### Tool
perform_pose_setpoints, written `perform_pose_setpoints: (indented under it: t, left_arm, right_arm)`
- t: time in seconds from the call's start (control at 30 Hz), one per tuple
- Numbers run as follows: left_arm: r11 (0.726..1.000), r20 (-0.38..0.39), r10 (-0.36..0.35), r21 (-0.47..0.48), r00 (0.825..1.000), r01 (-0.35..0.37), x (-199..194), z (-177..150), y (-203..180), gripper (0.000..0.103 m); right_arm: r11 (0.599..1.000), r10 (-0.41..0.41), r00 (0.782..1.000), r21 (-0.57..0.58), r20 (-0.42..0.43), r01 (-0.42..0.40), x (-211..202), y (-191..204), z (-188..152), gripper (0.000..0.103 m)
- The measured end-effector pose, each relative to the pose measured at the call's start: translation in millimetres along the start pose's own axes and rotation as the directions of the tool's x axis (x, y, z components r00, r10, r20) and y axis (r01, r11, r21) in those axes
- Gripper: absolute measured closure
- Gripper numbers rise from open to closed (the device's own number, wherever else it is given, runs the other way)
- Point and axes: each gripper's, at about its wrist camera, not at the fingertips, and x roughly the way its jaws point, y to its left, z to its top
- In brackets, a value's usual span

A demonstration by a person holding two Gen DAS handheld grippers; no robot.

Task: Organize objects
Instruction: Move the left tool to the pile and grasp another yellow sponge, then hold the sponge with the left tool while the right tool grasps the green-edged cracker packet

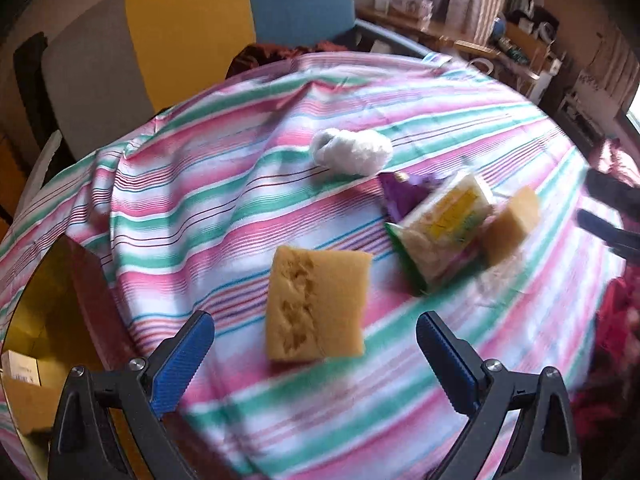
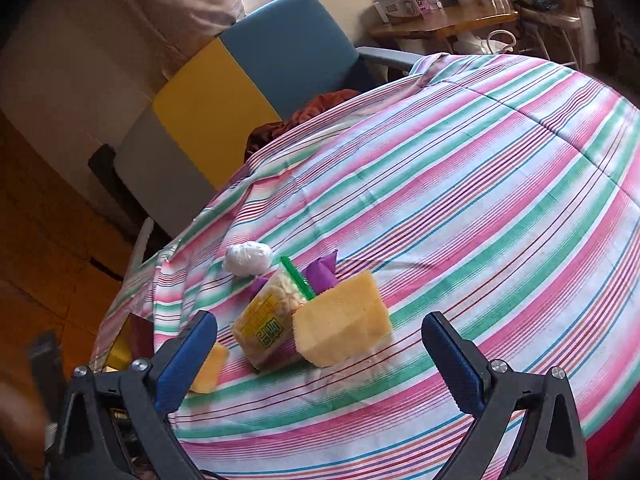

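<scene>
Two sponges (image 1: pixel 316 304) (yellow) lie on striped cloth (image 1: pixel 420 100).

Before me a pitted yellow sponge (image 1: pixel 316 304) lies flat; a snack bag (image 1: pixel 440 228) leans tilted beside a smaller sponge block (image 1: pixel 510 224), with a purple wrapper (image 1: pixel 400 196) behind and a white crumpled wad (image 1: pixel 352 152) apart

Domestic living room — striped cloth (image 2: pixel 460 184) draped over the table, blue-and-yellow cushioned chair (image 2: pixel 280 56) beside it, cluttered wooden side desk (image 2: pixel 436 26) holding boxed household goods.
</scene>
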Motion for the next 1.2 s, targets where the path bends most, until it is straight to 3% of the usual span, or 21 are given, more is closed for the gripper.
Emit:
perform_pose_setpoints:
  t: [0.13, 0.2, 0.23, 0.27, 0.43, 0.6, 0.8, 1.2]
  left_arm:
    - [1.000, -0.055, -0.001, -0.016, 0.998, 0.000, 28, 10, -1, 0.002]
    - [0.999, -0.059, 0.024, -0.020, 0.998, -0.025, 36, 9, -2, 0.038]
    - [0.999, -0.069, 0.027, -0.036, 0.997, -0.029, 39, 5, -1, 0.046]
    - [0.998, -0.050, 0.030, -0.052, 0.998, -0.033, 38, 0, -2, 0.048]
    - [0.999, 0.015, -0.023, -0.049, 1.000, 0.024, 18, -38, -13, 0.049]
    - [0.999, 0.123, -0.013, -0.036, 0.992, 0.018, 1, -81, -24, 0.049]
    - [1.000, 0.220, -0.030, 0.005, 0.975, 0.029, 5, -90, -23, 0.049]
    - [1.000, 0.244, -0.024, 0.009, 0.969, 0.023, 8, -87, -26, 0.048]
  right_arm:
    - [1.000, 0.020, 1.000, 0.008, -0.006, -0.020, 1, 0, 1, 0.000]
    - [1.000, 0.024, 1.000, 0.007, -0.003, -0.024, 0, 0, 1, 0.000]
    - [1.000, 0.024, 1.000, 0.009, 0.001, -0.024, 0, -1, 2, 0.000]
    - [1.000, 0.025, 1.000, 0.012, 0.004, -0.025, -1, -1, 2, 0.000]
    - [0.999, 0.026, 1.000, 0.032, -0.006, -0.026, 2, -5, 3, 0.000]
    - [1.000, 0.015, 1.000, 0.019, -0.018, -0.015, 4, -3, 2, 0.000]
    - [1.000, 0.005, 0.999, 0.019, -0.047, -0.004, 11, -3, 0, 0.000]
    - [0.999, 0.030, 0.997, -0.018, -0.066, -0.031, 17, 7, -2, 0.000]
